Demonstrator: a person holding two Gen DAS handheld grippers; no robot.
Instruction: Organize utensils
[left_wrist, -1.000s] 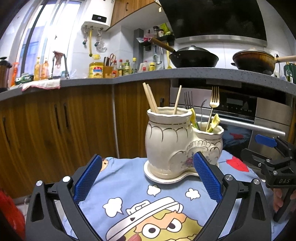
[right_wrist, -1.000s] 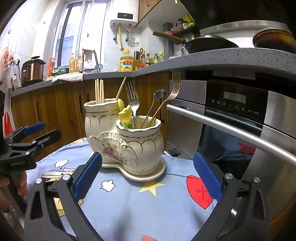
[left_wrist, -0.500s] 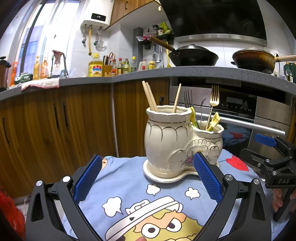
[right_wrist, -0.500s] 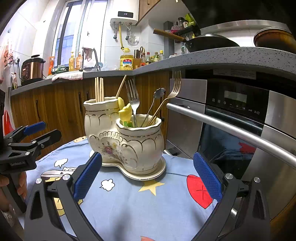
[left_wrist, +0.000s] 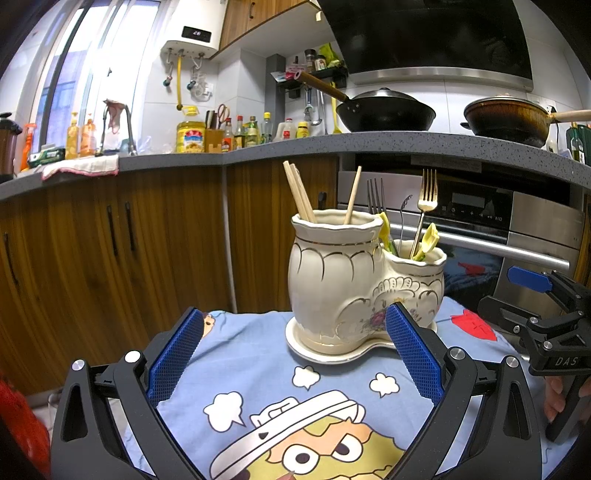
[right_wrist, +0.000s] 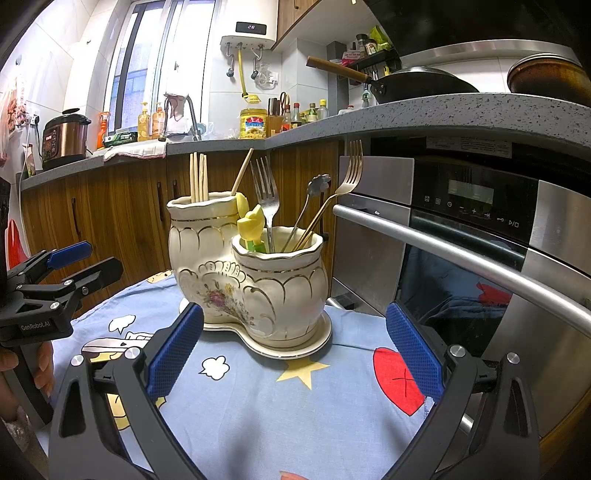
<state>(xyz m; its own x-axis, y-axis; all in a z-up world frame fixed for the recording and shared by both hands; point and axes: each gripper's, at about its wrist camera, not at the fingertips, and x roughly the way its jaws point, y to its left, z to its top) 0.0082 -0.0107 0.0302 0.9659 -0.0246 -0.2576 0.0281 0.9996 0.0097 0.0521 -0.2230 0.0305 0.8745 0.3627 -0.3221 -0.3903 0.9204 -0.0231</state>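
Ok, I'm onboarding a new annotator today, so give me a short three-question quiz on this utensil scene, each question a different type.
1. True or false: the chopsticks stand in the taller compartment of the ceramic holder.
2. Multiple choice: what does the right tool hold? A) a gold fork B) a chopstick C) nothing
3. Fill in: the holder stands on a blue ______ tablecloth.

Key: 1 true. 2 C: the right tool and the left tool are both open and empty; the gold fork sits in the shorter compartment. 3 cartoon.
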